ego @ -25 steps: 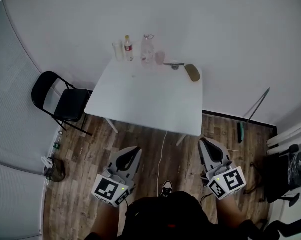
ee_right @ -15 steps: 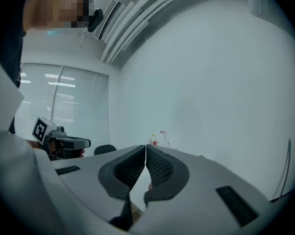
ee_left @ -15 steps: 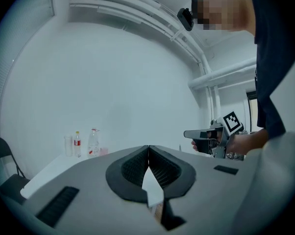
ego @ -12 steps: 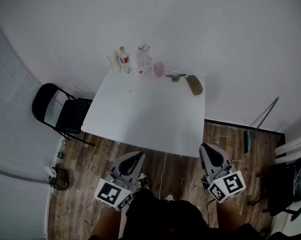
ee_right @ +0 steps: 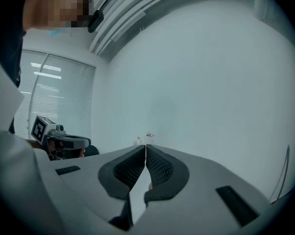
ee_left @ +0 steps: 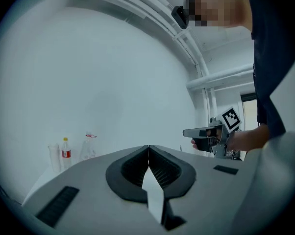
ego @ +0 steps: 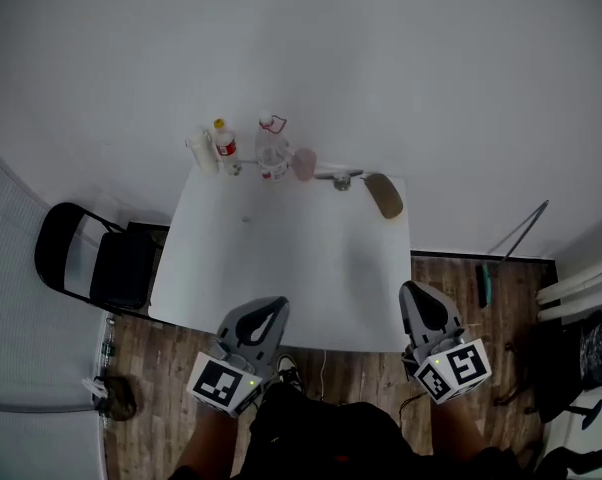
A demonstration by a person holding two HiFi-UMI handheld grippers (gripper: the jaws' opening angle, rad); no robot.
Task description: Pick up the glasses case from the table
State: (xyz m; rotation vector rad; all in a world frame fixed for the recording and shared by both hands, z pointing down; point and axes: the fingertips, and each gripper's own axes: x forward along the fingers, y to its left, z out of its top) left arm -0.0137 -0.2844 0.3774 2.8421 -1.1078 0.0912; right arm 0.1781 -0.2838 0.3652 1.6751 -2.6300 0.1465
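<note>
White table (ego: 281,268) by the wall, with the tan glasses case (ego: 385,195) lying at its far right corner. Looks light, stiff and a bit slick, so I'd pinch across its narrow middle. My left gripper (ego: 269,308) and right gripper (ego: 415,292) are both closed, empty and well short of it.

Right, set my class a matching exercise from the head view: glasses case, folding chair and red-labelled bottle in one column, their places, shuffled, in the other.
1 glasses case
2 folding chair
3 red-labelled bottle

A on the floor, left of the table
B table's far right corner
C table's far left corner

Pairs: 1-B, 2-A, 3-C
</note>
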